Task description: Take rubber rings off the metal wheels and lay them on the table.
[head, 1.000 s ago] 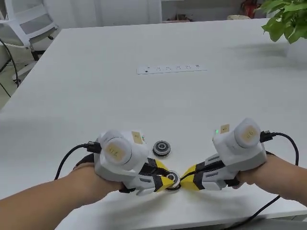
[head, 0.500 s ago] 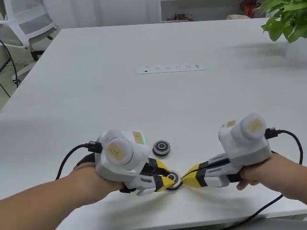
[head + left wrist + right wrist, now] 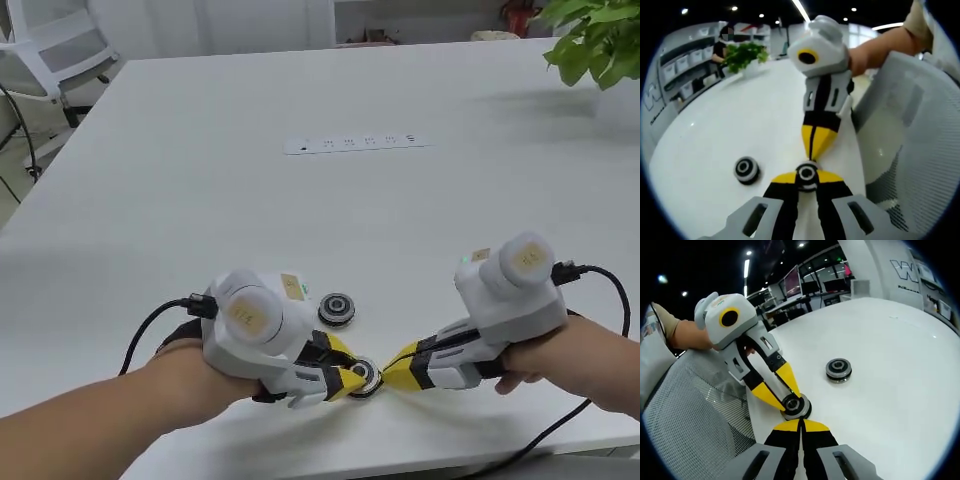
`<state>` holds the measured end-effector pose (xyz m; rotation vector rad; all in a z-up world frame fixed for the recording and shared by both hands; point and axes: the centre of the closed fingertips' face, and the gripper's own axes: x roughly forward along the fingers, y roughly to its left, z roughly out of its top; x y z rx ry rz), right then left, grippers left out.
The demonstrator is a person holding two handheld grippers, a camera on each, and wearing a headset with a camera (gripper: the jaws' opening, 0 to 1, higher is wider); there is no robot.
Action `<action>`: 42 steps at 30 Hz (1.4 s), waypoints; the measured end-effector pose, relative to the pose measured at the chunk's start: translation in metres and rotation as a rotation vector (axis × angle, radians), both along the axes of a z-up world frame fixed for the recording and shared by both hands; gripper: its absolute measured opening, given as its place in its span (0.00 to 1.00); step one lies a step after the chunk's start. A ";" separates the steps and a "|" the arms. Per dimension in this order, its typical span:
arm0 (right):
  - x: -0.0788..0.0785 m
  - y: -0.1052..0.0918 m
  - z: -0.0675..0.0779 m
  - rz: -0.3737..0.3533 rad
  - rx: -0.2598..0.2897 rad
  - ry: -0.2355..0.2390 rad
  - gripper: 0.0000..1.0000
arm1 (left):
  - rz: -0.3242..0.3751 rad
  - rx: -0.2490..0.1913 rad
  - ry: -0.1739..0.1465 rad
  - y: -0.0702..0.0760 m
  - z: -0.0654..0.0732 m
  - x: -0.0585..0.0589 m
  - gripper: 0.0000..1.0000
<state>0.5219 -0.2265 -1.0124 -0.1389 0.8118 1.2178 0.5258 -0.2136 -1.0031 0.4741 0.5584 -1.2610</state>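
Note:
A small metal wheel (image 3: 362, 374) with a black rubber ring sits near the table's front edge, and my left gripper (image 3: 345, 380) is shut on it from the left. In the left gripper view the wheel (image 3: 806, 171) is clamped between the yellow tips of my left gripper (image 3: 807, 176). My right gripper (image 3: 388, 374) comes in from the right, jaws together, pinching the ring at the wheel's rim (image 3: 795, 405). A second wheel (image 3: 337, 309) with its ring on lies flat on the table just behind.
A white power strip (image 3: 358, 144) lies mid-table. A green plant (image 3: 595, 45) stands at the far right corner and a white chair (image 3: 60, 45) at the far left. Cables trail from both grippers. The table's front edge (image 3: 400, 462) is close below the hands.
The right gripper's body has swung out to the right and tilted, while its tips stay at the wheel. The left gripper and both wheels have hardly moved.

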 end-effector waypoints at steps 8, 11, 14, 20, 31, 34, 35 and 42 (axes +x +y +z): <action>0.001 0.000 -0.003 -0.022 0.003 0.018 0.00 | 0.005 -0.001 0.001 0.000 0.000 0.000 0.13; 0.004 -0.001 -0.001 -0.055 0.026 0.041 0.00 | 0.004 0.002 -0.003 0.000 0.000 0.000 0.13; 0.007 0.001 0.004 -0.092 0.071 0.073 0.00 | 0.007 0.004 -0.004 0.000 0.000 0.000 0.13; 0.006 0.003 0.006 -0.103 0.096 0.088 0.00 | 0.011 0.005 -0.003 0.000 0.000 0.001 0.13; 0.005 0.006 0.009 -0.096 0.113 0.087 0.00 | 0.021 0.012 0.002 0.000 0.000 0.001 0.12; 0.004 0.006 0.009 -0.094 0.114 0.086 0.00 | 0.022 0.016 0.002 0.000 0.000 0.001 0.12; 0.004 0.006 0.009 -0.093 0.115 0.086 0.00 | 0.022 0.017 0.001 0.000 0.000 0.001 0.12; 0.002 0.009 0.011 -0.081 0.117 0.079 0.00 | 0.025 0.021 0.004 0.000 0.000 0.001 0.12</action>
